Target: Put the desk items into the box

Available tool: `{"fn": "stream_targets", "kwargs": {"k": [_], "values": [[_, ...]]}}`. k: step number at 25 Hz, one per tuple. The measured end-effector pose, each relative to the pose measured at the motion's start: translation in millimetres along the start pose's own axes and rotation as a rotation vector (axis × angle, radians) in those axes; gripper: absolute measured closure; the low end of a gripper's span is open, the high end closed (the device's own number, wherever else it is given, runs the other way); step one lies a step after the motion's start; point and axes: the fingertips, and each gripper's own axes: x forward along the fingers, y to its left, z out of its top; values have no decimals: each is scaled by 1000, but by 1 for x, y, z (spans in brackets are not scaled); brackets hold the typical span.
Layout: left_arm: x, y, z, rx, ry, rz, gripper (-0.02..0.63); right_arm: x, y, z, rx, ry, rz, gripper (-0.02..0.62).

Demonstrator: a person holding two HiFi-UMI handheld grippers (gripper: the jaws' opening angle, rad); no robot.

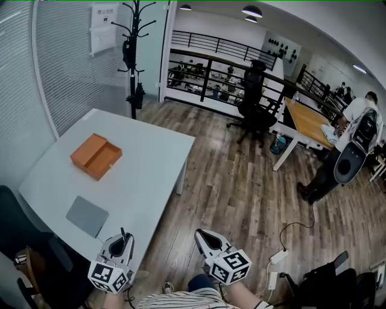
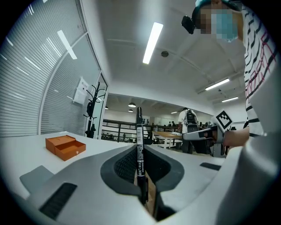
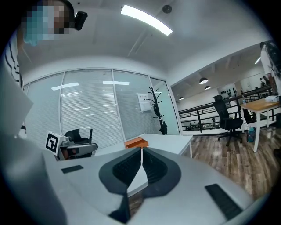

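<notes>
This is an open-plan office. A plain white counter stands on a wood-plank floor beside a glass partition lined with blinds. A black coat stand rises just past the counter's far edge. Further off are a black swivel chair, a wooden desk where a person with a backpack stands, a black railing and round ceiling lamps.
</notes>
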Motion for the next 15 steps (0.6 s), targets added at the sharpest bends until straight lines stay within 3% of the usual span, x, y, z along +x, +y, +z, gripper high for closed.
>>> {"fn": "stream_targets", "kwargs": {"k": [5,15], "values": [[22,7,-9,-13,22,6,568,25,-23,-1,22,18,9,568],[100,17,5,-40,-6,155,568,85,-90,25,-13,75,154,568]]}}
